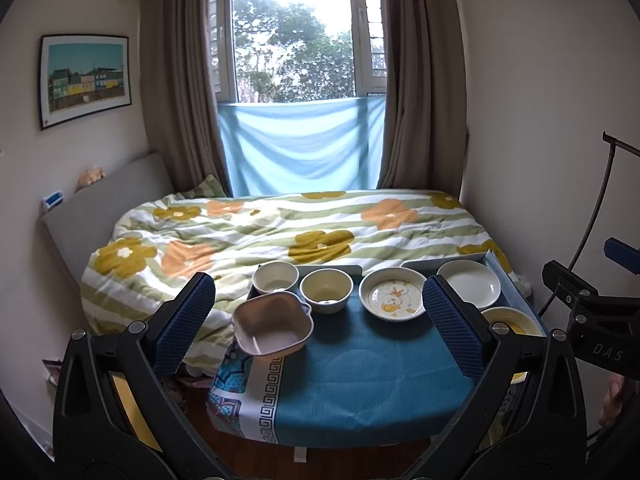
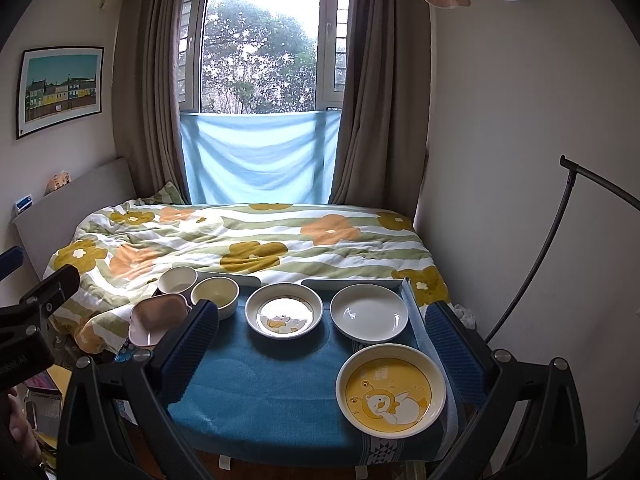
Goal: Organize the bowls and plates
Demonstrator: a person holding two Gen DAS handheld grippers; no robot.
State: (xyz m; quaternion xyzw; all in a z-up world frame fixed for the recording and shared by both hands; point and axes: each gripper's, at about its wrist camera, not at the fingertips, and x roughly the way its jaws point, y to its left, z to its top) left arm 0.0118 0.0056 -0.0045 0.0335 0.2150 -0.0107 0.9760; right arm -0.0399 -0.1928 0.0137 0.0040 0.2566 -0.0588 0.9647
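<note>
A small table under a blue cloth (image 1: 352,376) (image 2: 260,392) holds the dishes. At its left are a pink square bowl (image 1: 274,326) (image 2: 158,318), a white bowl (image 1: 275,277) (image 2: 177,279) and a cream bowl (image 1: 326,290) (image 2: 216,295). A duck-print plate (image 1: 393,293) (image 2: 284,310), a plain white plate (image 1: 469,283) (image 2: 369,312) and a yellow duck plate (image 2: 391,390) (image 1: 510,322) lie to the right. My left gripper (image 1: 318,320) is open and empty above the table's front. My right gripper (image 2: 322,344) is open and empty too.
A bed with a flowered quilt (image 1: 280,232) (image 2: 248,240) lies just behind the table. A black lamp stand (image 2: 560,248) curves at the right wall. A framed picture (image 1: 84,78) hangs on the left wall.
</note>
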